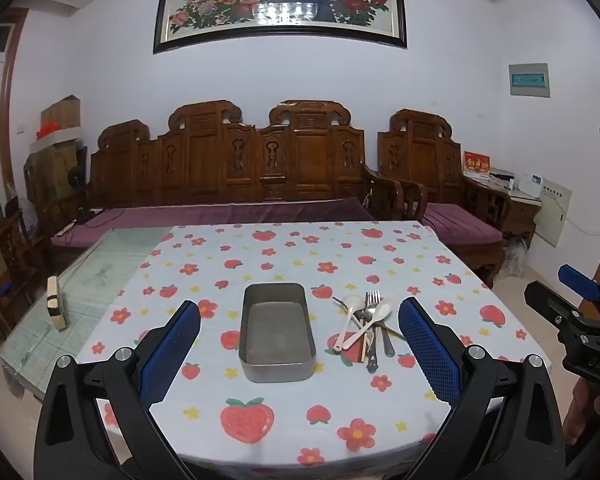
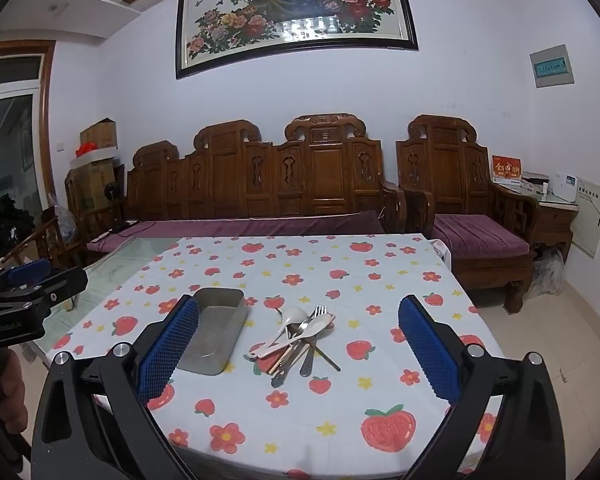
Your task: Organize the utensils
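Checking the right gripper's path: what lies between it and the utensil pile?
Only bare strawberry tablecloth separates the open right gripper from the utensil pile, seen in the right wrist view. The metal tin sits left of that line.

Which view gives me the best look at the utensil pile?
The right wrist view: the utensil pile lies centred between its open fingers, unobstructed. The left wrist view shows the same pile off to the right, close beside a blue finger pad.
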